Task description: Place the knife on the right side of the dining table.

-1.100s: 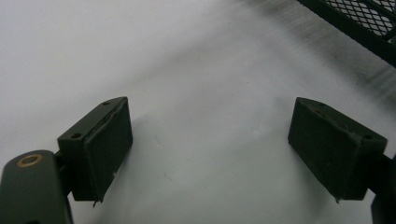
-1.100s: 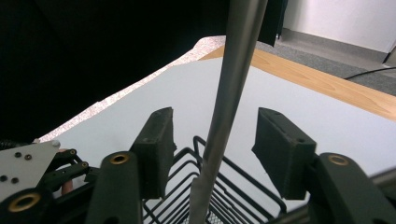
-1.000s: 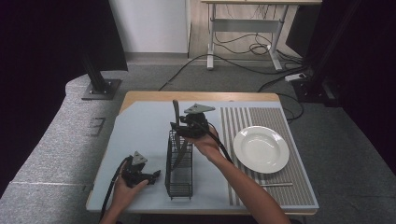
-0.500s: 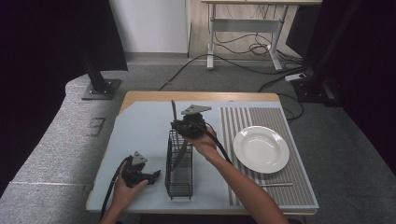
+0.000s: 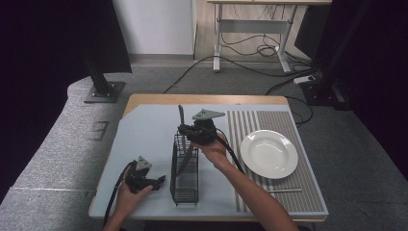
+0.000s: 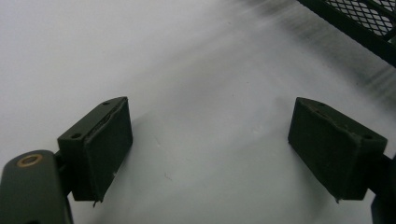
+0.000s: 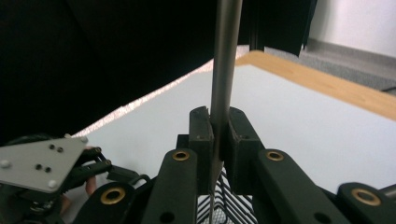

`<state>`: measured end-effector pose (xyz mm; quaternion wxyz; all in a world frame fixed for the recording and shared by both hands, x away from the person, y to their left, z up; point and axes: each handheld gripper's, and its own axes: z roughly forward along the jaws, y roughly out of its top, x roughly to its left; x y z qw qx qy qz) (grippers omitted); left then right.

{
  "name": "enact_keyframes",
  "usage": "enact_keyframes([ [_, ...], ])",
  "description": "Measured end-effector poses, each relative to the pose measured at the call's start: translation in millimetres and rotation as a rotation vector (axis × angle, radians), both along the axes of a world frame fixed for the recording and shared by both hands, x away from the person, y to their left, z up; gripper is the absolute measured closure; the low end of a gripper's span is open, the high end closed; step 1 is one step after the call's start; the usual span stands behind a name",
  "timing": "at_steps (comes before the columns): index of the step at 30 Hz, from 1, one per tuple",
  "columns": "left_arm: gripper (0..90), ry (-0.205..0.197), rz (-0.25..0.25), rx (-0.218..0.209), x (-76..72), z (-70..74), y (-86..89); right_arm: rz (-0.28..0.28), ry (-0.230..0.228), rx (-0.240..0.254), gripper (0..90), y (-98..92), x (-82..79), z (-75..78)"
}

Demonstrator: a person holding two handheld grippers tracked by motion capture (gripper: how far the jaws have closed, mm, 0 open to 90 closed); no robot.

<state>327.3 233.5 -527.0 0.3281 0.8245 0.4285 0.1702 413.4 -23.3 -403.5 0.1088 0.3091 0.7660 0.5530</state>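
A black wire rack (image 5: 184, 168) stands on the pale mat in the middle of the table. My right gripper (image 5: 186, 130) hovers over the rack's far end, shut on a grey metal utensil (image 5: 181, 115) that stands upright, its handle rising above the jaws. The utensil (image 7: 224, 70) runs between the closed pads (image 7: 201, 130) and thins to a narrow edge below, over the rack's wires (image 7: 229, 205). My left gripper (image 5: 158, 181) rests low on the mat to the left of the rack, open with nothing between its pads (image 6: 109, 144). A corner of the rack (image 6: 364, 23) lies just ahead of it.
A white plate (image 5: 269, 153) sits on a striped mat (image 5: 288, 125) to the right of the rack. A thin stick (image 5: 284, 190) lies on that mat near the front edge. The wooden table edge (image 5: 207, 99) runs along the back.
The right gripper has shifted only slightly with the utensil above the rack. The left gripper has stayed where it was.
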Motion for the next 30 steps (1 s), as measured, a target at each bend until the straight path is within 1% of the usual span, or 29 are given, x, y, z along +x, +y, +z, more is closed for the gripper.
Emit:
enact_keyframes([
  [1,13.1,0.000,0.000,0.000,0.0,0.0,0.0,0.000,0.000,0.000,82.9,0.0,0.0,0.0],
  [2,13.1,0.001,0.000,0.000,0.0,0.1,0.0,-0.004,-0.020,0.012,83.0,-2.4,-2.6,4.2],
  [5,13.1,0.001,-0.001,0.001,0.0,0.1,0.0,-0.006,-0.033,0.025,83.0,-5.1,-5.0,8.1],
  [6,13.1,0.001,0.000,0.001,0.0,0.1,0.0,-0.005,-0.046,0.046,83.0,-9.1,-7.9,13.2],
  [10,13.1,0.001,0.000,0.001,0.0,0.1,0.0,-0.006,-0.055,0.062,83.0,-14.3,-10.5,19.3],
  [11,13.1,0.001,0.000,0.001,0.0,0.1,0.0,-0.003,-0.059,0.080,83.0,-18.8,-12.5,23.7],
  [15,13.0,0.001,-0.001,0.000,0.0,0.1,0.0,-0.005,-0.067,0.120,83.0,-27.5,-16.0,31.0],
  [17,13.1,0.001,0.000,0.000,0.0,0.1,0.0,-0.006,-0.069,0.126,83.0,-29.4,-16.6,32.5],
  [18,13.0,0.001,-0.001,0.000,0.0,0.1,0.0,-0.008,-0.079,0.145,83.0,-34.6,-18.4,36.6],
  [22,13.0,0.000,0.000,-0.001,0.0,0.0,0.0,-0.013,-0.101,0.171,83.0,-43.7,-23.0,44.6],
  [23,13.1,0.000,0.000,-0.001,0.0,0.0,0.0,-0.013,-0.101,0.171,83.0,-43.7,-23.0,44.6],
  [24,13.0,0.000,-0.001,0.000,0.1,0.0,0.0,-0.016,-0.113,0.186,83.0,-49.2,-26.0,49.4],
  [26,13.1,0.000,0.000,0.000,0.0,0.0,0.0,-0.019,-0.123,0.199,83.0,-55.0,-29.2,53.7],
  [28,13.1,0.000,-0.001,0.000,0.1,0.0,0.1,-0.023,-0.131,0.206,83.0,-61.3,-32.3,56.8],
  [29,13.1,0.000,-0.001,0.000,0.1,0.0,0.1,-0.023,-0.131,0.206,83.0,-61.3,-32.3,56.8],
  [30,13.1,0.000,-0.001,0.000,0.1,0.0,0.1,-0.030,-0.137,0.213,83.0,-69.4,-34.9,59.1],
])
